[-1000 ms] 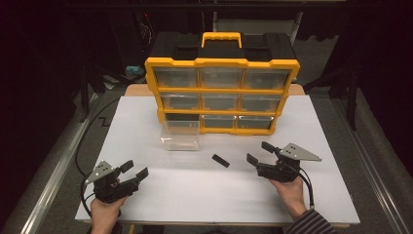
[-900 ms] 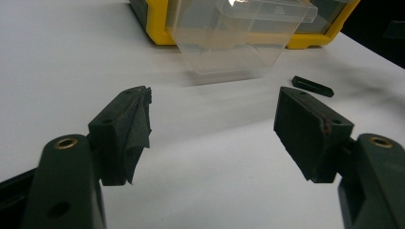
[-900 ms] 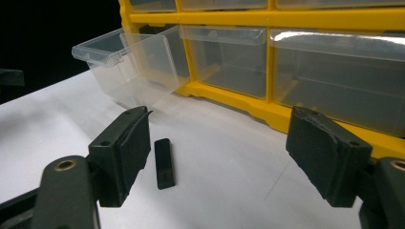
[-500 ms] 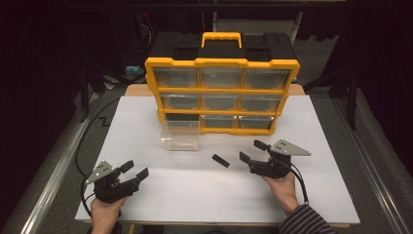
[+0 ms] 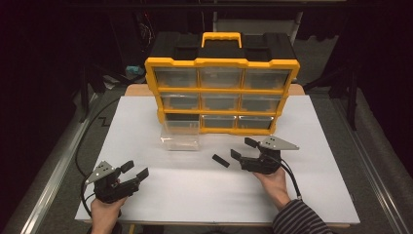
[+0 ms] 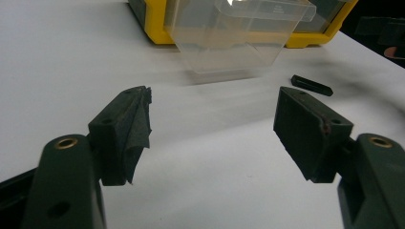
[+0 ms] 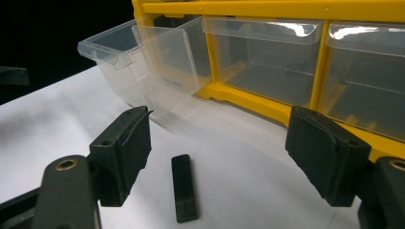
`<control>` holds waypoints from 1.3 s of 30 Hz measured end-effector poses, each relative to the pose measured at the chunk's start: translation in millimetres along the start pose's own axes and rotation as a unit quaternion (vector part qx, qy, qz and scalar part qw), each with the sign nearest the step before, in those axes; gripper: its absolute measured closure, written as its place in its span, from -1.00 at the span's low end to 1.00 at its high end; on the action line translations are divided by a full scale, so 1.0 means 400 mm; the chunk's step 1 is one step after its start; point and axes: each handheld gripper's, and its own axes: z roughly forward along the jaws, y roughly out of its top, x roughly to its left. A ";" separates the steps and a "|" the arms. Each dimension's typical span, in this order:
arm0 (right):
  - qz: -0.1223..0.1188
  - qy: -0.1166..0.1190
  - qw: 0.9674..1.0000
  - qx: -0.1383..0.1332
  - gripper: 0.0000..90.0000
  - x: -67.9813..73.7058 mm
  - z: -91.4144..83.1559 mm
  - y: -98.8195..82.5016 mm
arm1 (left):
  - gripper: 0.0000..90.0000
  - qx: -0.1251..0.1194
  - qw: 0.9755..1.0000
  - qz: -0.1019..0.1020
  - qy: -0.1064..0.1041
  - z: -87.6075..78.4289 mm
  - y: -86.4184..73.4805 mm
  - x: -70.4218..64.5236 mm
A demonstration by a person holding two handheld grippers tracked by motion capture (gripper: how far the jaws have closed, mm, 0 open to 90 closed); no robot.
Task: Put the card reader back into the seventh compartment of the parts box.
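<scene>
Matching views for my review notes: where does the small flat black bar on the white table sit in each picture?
High view: small flat black bar lies on the table, just left of the right gripper.
Left gripper view: upper right, beyond the right jaw.
Right gripper view: low centre, between the jaws.
Shared landmark: the clear plastic drawer pulled from the yellow organiser.

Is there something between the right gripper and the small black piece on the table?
Nothing visible. The right gripper is open, and the black piece lies flat on bare table just ahead of its jaws.
</scene>
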 end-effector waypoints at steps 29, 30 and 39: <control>-0.001 0.034 0.996 0.086 -0.19 0.015 0.069 0.081 | -0.35 -0.001 1.000 0.000 -0.002 -0.001 0.000 0.001; -0.002 0.034 0.995 0.095 -0.17 0.015 0.071 0.086 | -0.35 -0.001 1.000 0.000 -0.002 -0.002 0.000 0.001; -0.028 0.027 0.980 0.194 -0.01 0.027 0.089 0.139 | -0.35 -0.001 1.000 -0.001 -0.001 -0.001 0.000 0.001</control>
